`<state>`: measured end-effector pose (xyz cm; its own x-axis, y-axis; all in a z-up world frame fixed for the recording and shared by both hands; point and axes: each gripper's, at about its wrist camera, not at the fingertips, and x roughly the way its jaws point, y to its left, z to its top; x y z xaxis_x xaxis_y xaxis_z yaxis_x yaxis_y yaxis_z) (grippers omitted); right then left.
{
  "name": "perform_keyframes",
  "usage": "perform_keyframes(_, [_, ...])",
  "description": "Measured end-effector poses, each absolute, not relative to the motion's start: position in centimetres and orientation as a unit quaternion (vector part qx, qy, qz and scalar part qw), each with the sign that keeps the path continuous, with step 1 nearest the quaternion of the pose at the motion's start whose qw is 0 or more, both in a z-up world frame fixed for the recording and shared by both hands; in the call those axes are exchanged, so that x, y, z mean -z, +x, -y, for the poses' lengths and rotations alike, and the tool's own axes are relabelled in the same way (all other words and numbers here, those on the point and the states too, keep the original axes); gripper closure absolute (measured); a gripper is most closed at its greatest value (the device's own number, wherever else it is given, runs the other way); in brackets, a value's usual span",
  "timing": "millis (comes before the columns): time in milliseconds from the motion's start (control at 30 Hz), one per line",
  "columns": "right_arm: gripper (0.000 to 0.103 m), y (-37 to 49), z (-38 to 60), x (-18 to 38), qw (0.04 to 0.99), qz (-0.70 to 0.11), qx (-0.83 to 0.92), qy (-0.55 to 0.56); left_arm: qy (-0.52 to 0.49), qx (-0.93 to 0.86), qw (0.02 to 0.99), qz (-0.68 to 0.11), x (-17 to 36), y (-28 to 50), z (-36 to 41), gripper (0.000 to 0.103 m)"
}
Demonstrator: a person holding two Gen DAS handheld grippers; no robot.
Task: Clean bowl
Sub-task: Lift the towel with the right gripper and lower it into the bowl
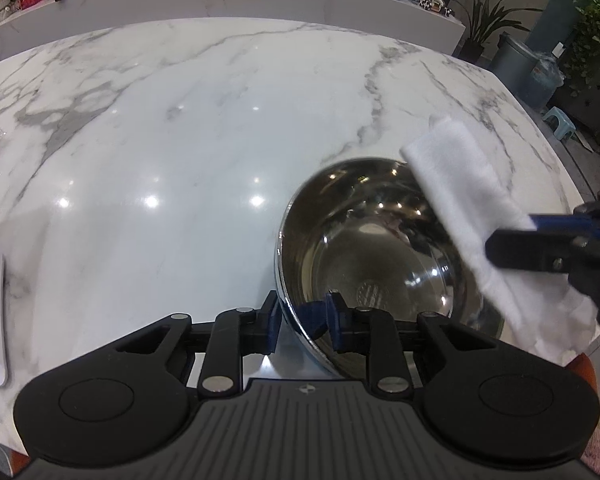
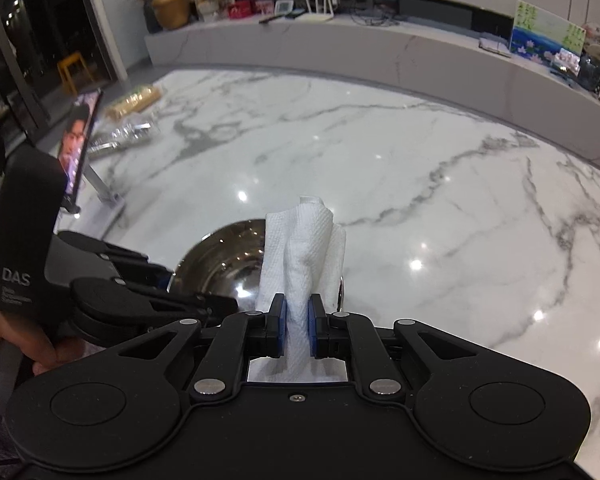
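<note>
White marble table — wrapped packets and phone stand on it

Left claw clamped, right claw pinched shut.

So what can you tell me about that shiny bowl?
The bowl is round, silvery metal, polished like a mirror, so the room lights glint inside it. It looks empty, with a faint round stamp at the bottom. It is tipped up, its opening facing the camera, above the white marble table. The left gripper pinches its rim, one finger inside and one outside. The folded white paper towel, held by the right gripper, hangs over its right edge.
</note>
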<state>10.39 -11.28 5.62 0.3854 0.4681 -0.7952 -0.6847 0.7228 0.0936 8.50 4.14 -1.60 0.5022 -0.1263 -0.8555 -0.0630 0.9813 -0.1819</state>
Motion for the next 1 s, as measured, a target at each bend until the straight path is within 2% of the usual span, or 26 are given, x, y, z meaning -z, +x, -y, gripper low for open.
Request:
perform_keyframes(800, [0.094,12.1,7.2,-1.3,0.707,-0.534,-0.413,-0.212,-0.082,0.027,0.864,-0.497,1.5,9.2,-3.7,0.085])
perform_keyframes(1000, [0.094,12.1,6.5,-0.7,0.69,-0.536,-0.419,-0.248,-0.078,0.028,0.864,-0.497,1.5,9.3,-3.7,0.085])
